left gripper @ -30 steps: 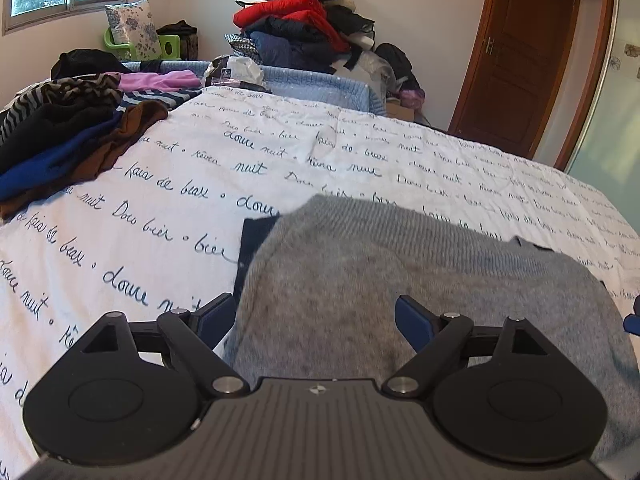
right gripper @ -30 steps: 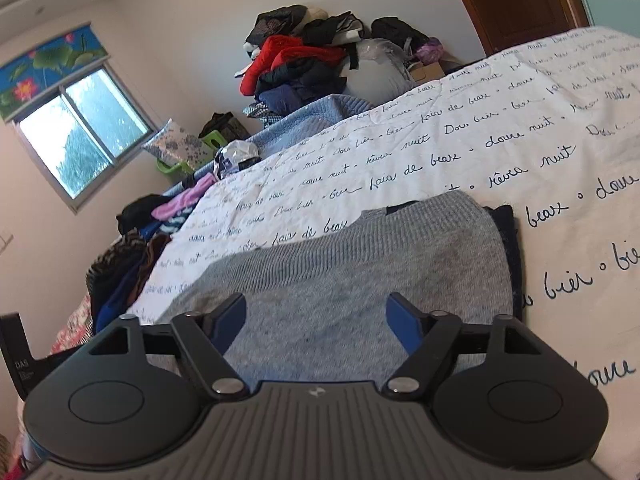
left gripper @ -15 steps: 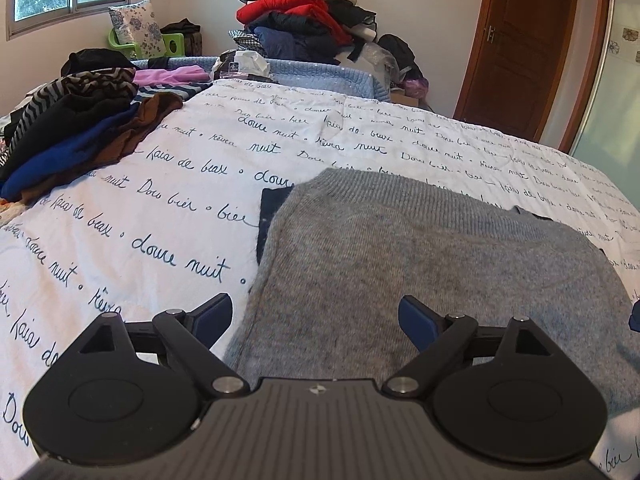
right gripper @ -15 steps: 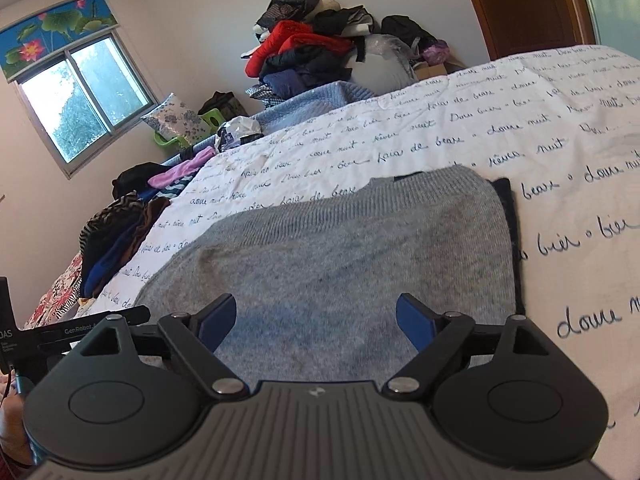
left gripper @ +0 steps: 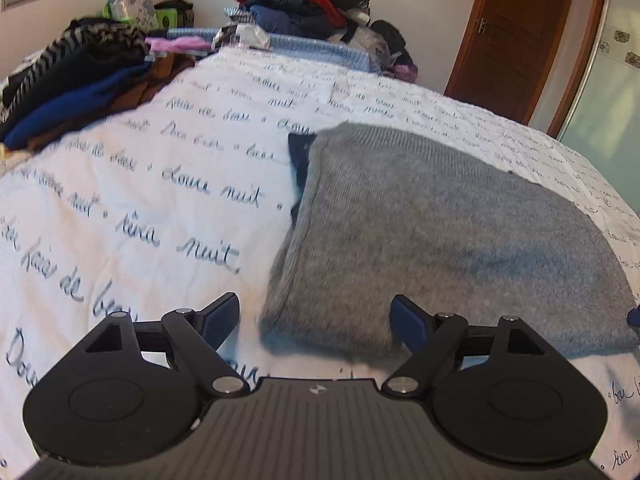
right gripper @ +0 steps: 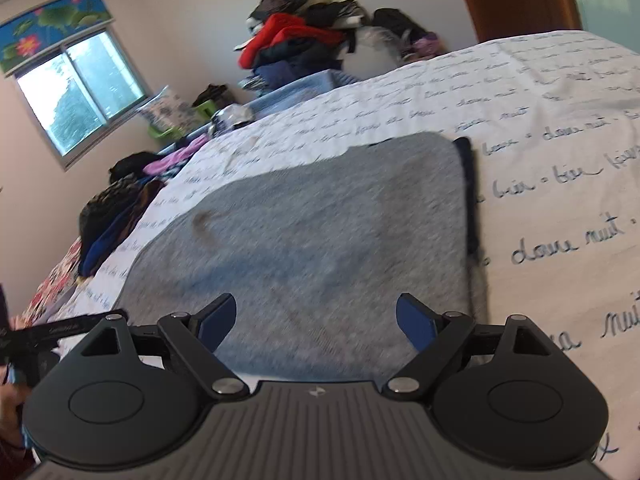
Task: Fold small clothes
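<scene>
A grey knitted sweater (left gripper: 440, 232) lies folded flat on the white bedcover with blue handwriting (left gripper: 160, 200). A dark navy layer (left gripper: 299, 156) peeks out along its far left edge. My left gripper (left gripper: 314, 306) hovers at the sweater's near left corner. Its jaws are closing, the corner lies between them, and the pads do not press on it. In the right wrist view the sweater (right gripper: 320, 220) fills the middle. My right gripper (right gripper: 316, 306) is open low over its near edge, with only cloth below the fingers.
A stack of folded clothes (left gripper: 80, 80) lies at the bed's left side. A tall heap of garments (left gripper: 296, 0) rises beyond the far end, next to a brown door (left gripper: 516, 32). A window (right gripper: 80, 92) is at the left. The other gripper's body (right gripper: 60, 332) shows at the left edge.
Both grippers have drawn back and sunk toward the sweater's near edge. The near hem and left corner now show between the left fingers, which stand slightly closer together.
</scene>
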The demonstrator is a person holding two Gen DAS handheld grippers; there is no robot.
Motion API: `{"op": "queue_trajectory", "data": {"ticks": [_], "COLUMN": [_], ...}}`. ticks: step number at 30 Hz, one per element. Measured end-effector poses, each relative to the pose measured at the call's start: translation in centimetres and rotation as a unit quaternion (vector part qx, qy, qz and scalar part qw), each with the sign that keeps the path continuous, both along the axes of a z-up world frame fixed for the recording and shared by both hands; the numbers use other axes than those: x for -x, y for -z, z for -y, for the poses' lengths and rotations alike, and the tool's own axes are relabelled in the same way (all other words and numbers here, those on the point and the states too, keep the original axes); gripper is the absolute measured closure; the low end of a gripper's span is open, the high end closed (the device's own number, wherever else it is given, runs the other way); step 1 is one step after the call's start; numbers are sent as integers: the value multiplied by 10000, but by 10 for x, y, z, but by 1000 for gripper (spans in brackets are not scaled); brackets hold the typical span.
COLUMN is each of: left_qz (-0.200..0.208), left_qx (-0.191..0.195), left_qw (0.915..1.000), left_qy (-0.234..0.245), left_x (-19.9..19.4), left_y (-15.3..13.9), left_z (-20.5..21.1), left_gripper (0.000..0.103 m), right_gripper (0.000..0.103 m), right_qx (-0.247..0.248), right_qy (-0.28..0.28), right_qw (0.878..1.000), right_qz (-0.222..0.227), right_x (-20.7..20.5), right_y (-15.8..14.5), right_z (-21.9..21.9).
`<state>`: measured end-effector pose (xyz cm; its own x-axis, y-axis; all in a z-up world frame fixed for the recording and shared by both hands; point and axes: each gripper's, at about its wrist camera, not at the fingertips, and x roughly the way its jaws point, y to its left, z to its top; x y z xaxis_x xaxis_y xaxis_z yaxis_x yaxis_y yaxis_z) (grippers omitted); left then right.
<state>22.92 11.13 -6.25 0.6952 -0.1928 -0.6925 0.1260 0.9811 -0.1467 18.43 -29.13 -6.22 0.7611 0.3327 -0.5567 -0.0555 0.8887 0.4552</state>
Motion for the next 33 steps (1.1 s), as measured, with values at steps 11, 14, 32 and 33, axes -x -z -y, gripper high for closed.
{"op": "queue_trajectory", "data": {"ticks": [11, 14, 32, 33], "left_qz": [141, 149, 262, 271], "left_qx": [-382, -388, -670, -714], "left_qw": [9991, 9991, 9974, 9971], "left_qy": [-115, -107, -1, 6], "left_x": [8, 8, 9, 10], "left_y": [-8, -9, -2, -1], "left_z": [8, 13, 38, 39], "left_gripper": [16, 14, 13, 13], "right_gripper": [15, 14, 14, 14], "right_qx": [277, 325, 607, 608], "right_qy": [185, 174, 214, 216], "right_qw": [9994, 9993, 9979, 9979], "right_qz": [-27, -73, -95, -105], "right_x": [9, 7, 16, 16], "right_y": [-2, 0, 12, 14], "right_z": [-8, -12, -31, -30]}}
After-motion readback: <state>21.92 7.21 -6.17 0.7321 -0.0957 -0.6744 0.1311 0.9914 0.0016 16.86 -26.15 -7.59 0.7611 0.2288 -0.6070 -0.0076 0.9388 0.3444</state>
